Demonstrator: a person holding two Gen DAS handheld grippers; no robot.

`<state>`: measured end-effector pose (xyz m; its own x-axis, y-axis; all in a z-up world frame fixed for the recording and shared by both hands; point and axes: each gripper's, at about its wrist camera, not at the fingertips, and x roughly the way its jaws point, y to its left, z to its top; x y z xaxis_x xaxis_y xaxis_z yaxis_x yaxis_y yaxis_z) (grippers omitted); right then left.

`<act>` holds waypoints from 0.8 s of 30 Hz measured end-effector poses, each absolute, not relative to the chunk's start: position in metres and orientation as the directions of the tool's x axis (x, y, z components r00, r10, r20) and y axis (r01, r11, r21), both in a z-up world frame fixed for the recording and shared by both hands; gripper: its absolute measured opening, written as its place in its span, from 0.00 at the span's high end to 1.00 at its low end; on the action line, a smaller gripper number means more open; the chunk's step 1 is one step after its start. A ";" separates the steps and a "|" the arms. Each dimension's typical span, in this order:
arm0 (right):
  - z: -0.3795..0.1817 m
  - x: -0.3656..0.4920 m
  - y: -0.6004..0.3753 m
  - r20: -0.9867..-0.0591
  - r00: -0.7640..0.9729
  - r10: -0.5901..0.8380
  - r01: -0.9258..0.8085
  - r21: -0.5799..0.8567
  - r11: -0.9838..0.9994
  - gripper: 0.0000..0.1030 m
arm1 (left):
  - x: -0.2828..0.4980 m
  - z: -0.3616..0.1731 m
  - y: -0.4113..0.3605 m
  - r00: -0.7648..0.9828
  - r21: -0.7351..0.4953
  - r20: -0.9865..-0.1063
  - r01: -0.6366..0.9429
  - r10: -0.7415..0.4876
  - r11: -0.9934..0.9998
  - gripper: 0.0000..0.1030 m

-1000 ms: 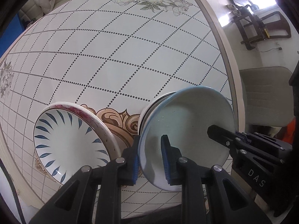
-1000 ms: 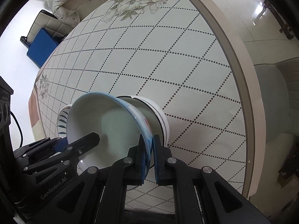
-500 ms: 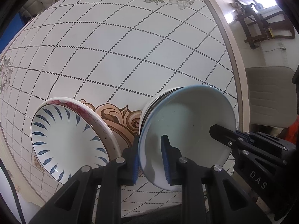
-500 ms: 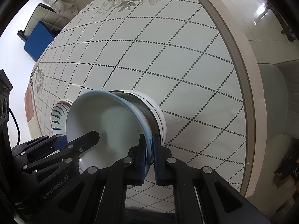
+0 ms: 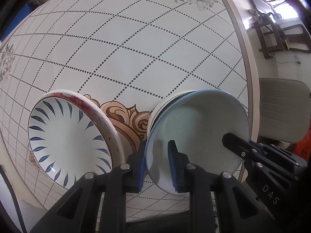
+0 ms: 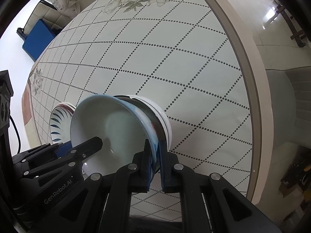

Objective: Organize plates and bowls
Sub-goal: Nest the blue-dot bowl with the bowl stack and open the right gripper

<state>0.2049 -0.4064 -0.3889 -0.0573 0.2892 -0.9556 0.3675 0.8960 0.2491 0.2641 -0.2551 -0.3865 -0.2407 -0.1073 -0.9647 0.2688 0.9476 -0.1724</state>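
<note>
A pale blue-rimmed bowl [image 5: 200, 128] sits tilted on a stack of bowls [image 5: 165, 104] near the table's right edge. My left gripper [image 5: 157, 163] is shut on its left rim. My right gripper [image 6: 155, 159] is shut on its right rim, and it also shows in the right wrist view [image 6: 108, 124]. The stack under it [image 6: 163, 120] holds a dark bowl and a white bowl. A plate with blue leaf marks [image 5: 68, 136] lies on a red-rimmed plate to the left, also seen in the right wrist view [image 6: 58, 120].
The round table [image 5: 136, 48] has a dotted diamond pattern and flower prints. Its edge [image 6: 250, 97] runs close to the right of the stack. A grey chair [image 5: 281, 106] stands beyond the edge. A blue box [image 6: 37, 38] is at the far left.
The pale bowl has sunk lower and closer onto the stack, both grippers still on its rim. The view has shifted slightly nearer the table.
</note>
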 end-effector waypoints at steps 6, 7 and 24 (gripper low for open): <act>-0.389 0.204 -0.408 -0.952 -0.051 0.303 0.382 0.262 0.886 0.90 | 0.264 -0.383 -0.251 -0.243 -0.178 -0.963 0.247 -0.117 0.953 0.81; -0.389 0.204 -0.409 -0.952 -0.050 0.303 0.384 0.262 0.885 0.90 | 0.265 -0.382 -0.250 -0.243 -0.179 -0.963 0.245 -0.118 0.953 0.81; -0.392 0.192 -0.422 -0.945 -0.024 0.326 0.429 0.285 0.857 0.93 | 0.259 -0.373 -0.245 -0.222 -0.164 -0.969 0.258 -0.107 0.952 0.81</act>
<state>0.1925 -0.4219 -0.3917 -0.0241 0.3262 -0.9450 0.4286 0.8574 0.2850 0.2586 -0.2451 -0.3725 -0.2219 -0.1067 -0.9692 0.2575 0.9523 -0.1639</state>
